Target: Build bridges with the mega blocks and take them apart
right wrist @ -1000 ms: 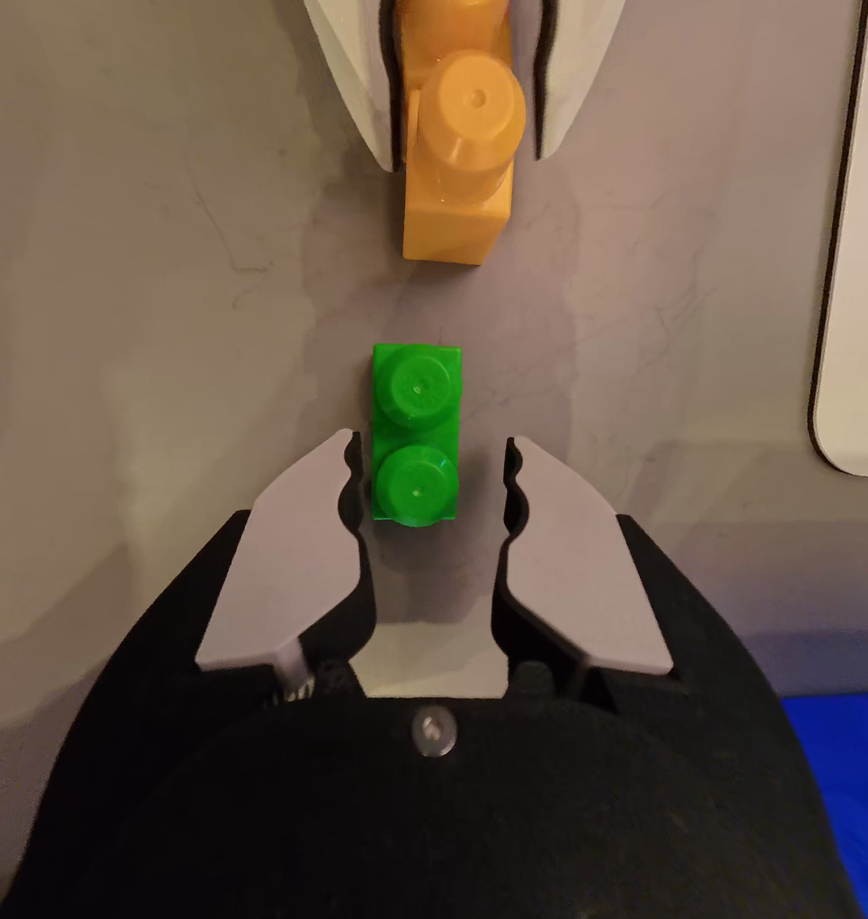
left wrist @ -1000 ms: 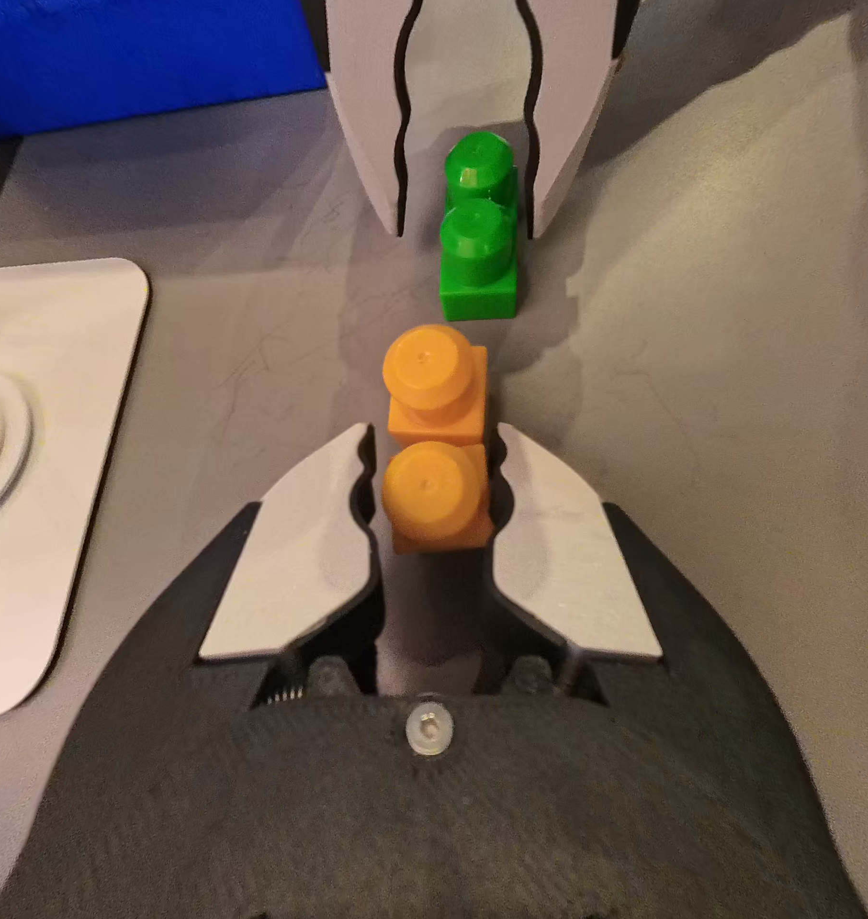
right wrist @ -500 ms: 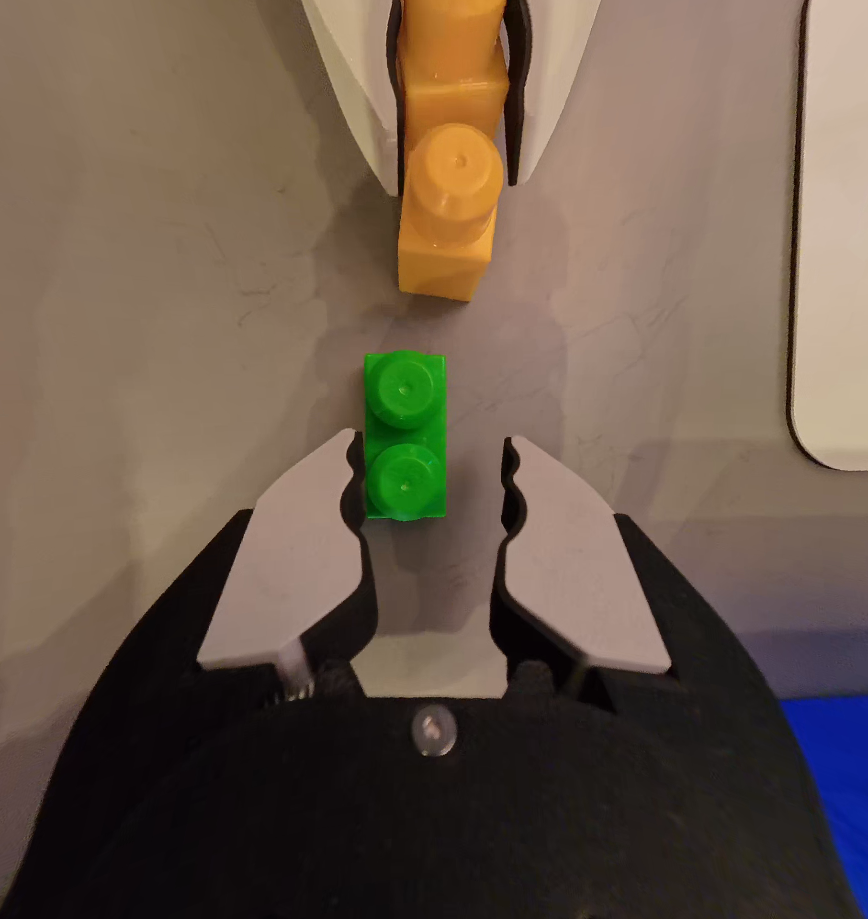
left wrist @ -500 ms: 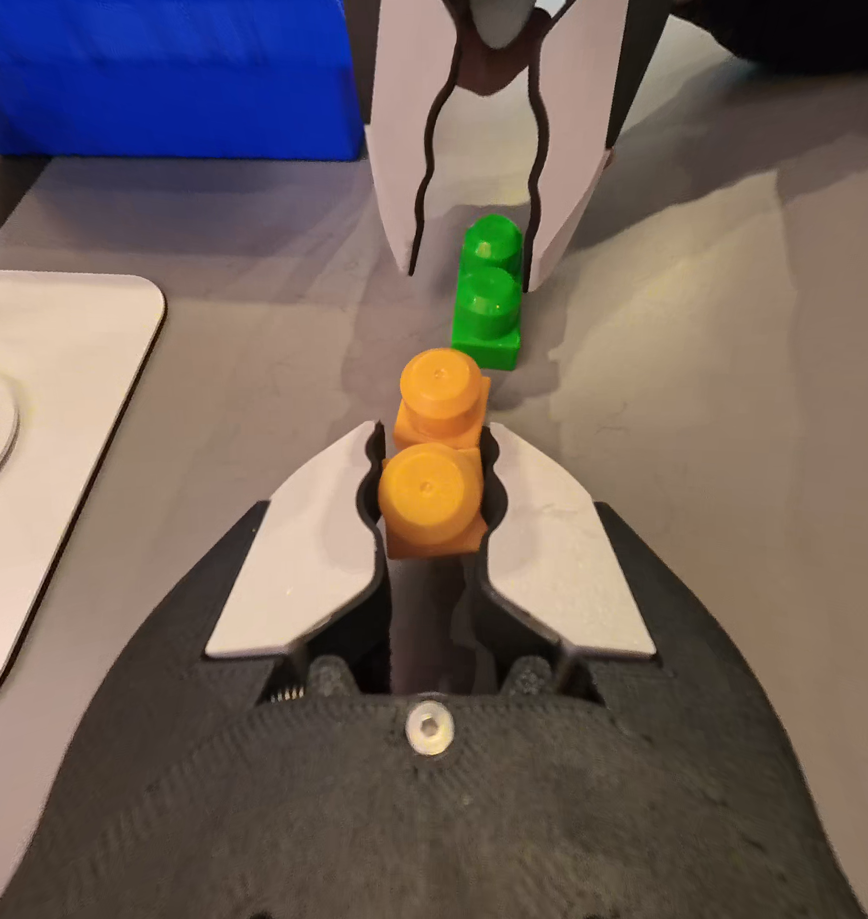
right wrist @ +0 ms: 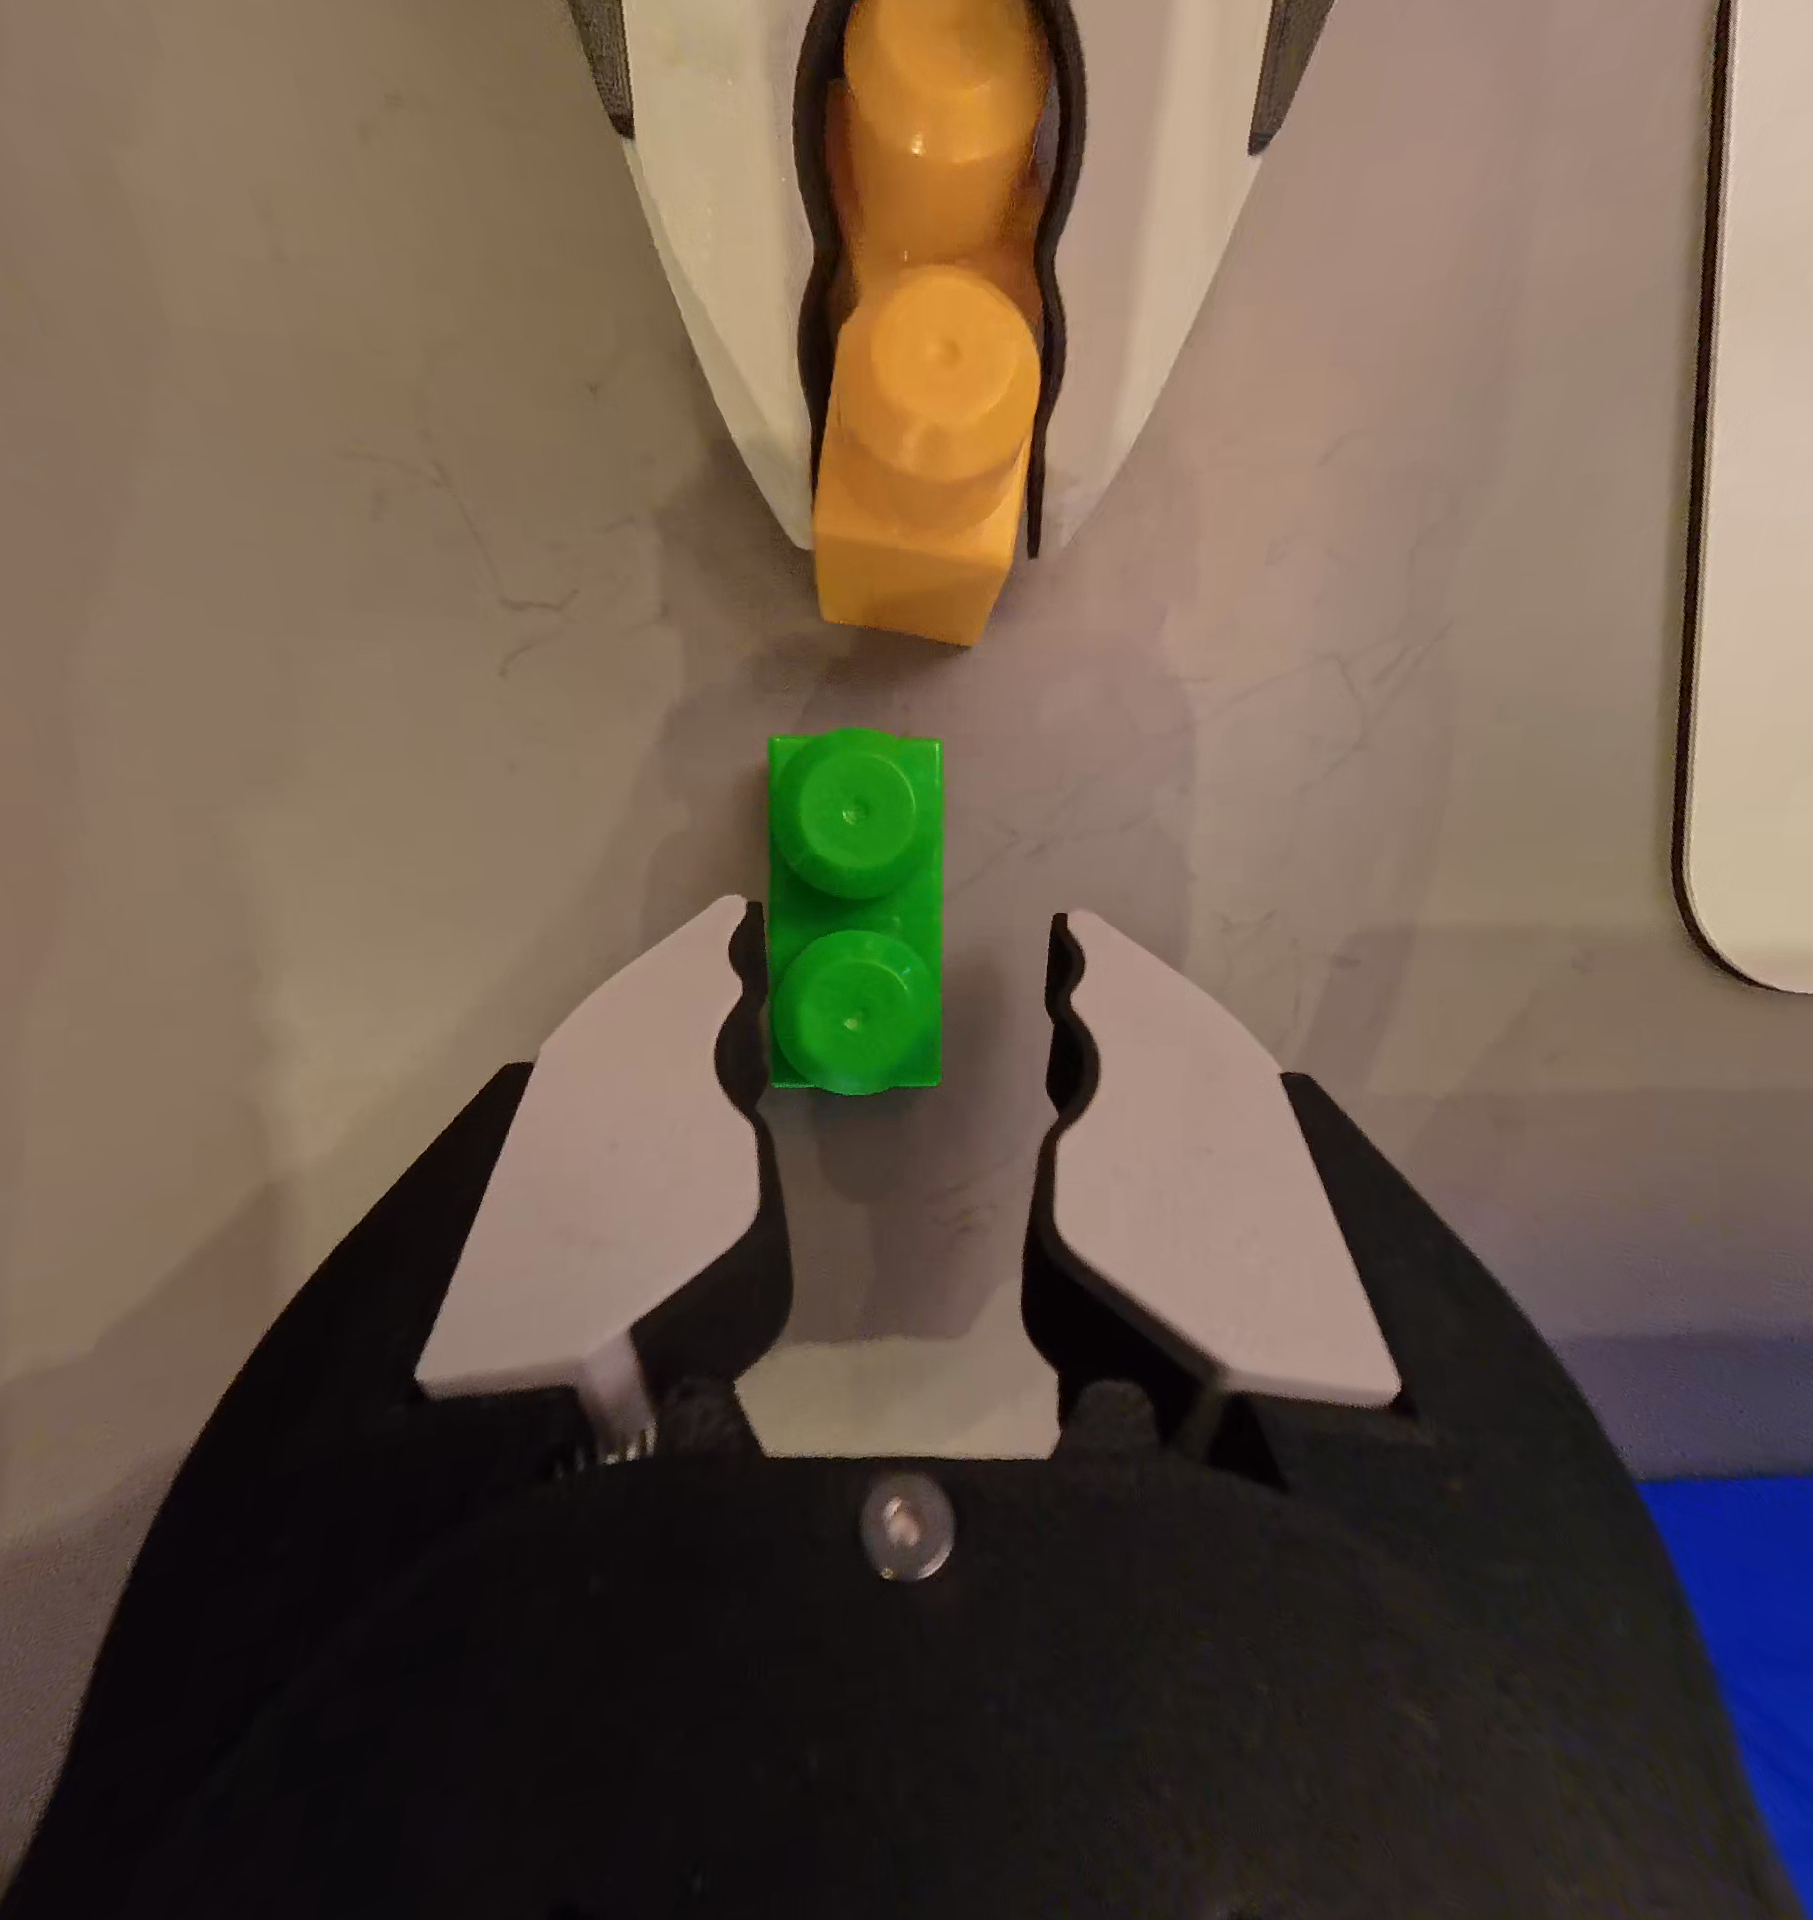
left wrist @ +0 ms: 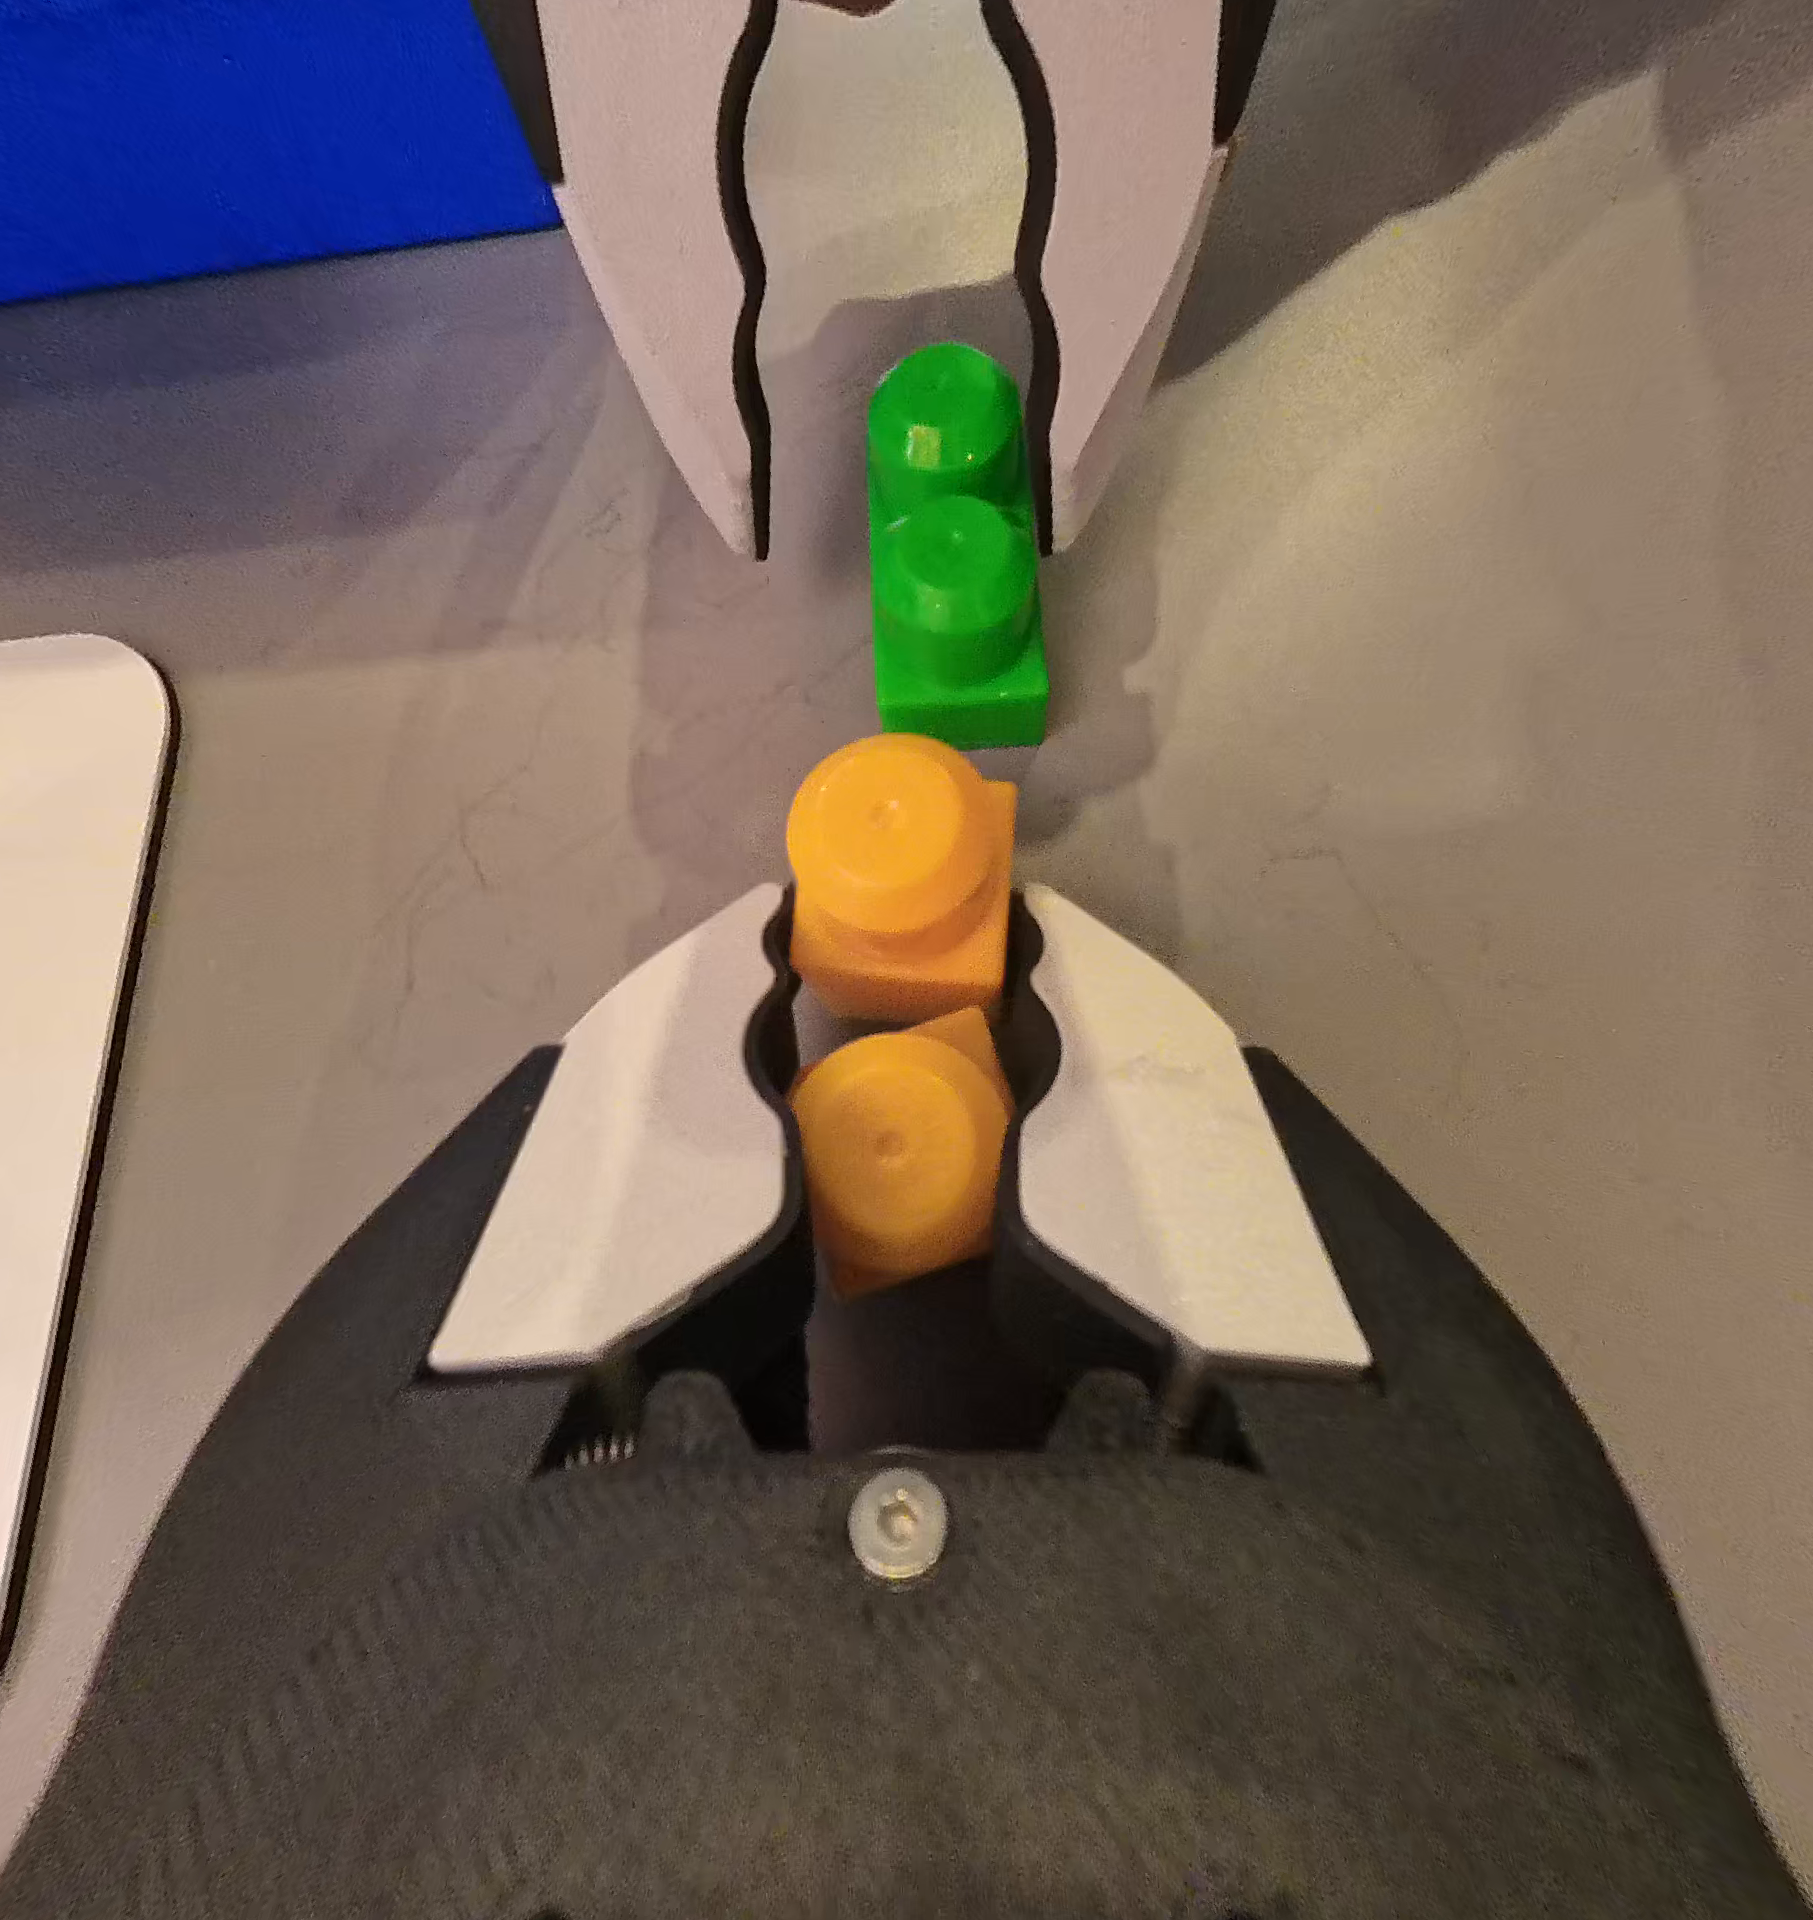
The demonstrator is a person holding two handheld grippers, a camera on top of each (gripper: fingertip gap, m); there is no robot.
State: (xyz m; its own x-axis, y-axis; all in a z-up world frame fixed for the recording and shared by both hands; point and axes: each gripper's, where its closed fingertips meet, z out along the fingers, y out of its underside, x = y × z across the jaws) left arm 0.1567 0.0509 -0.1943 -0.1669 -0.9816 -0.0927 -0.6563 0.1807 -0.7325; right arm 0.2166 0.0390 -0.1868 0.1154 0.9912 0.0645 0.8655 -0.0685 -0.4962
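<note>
In the left wrist view, the left gripper (left wrist: 902, 914) sits low at 6 o'clock, its two pale fingers pinching an orange block (left wrist: 897, 914) with two studs, both pads pressed to the block's sides, the nearer stud deep between the fingers and the farther one sticking out past the tips. The block looks lifted off the grey table (left wrist: 1504, 727) and slightly tilted. Just beyond it, toward 12 o'clock, a green block (left wrist: 959, 613) with two studs lies flat on the table, close to the orange one but apart from it. Farther along the same line the right gripper (left wrist: 897, 540) points back at the camera, its fingers spread to either side of the green block's far end; one finger is touching or nearly touching the block and the other stands clear of it. At 9 o'clock lies a white board (left wrist: 40, 935) with rounded corners, and at 11 o'clock, farthest off, a blue box (left wrist: 206, 135).
</note>
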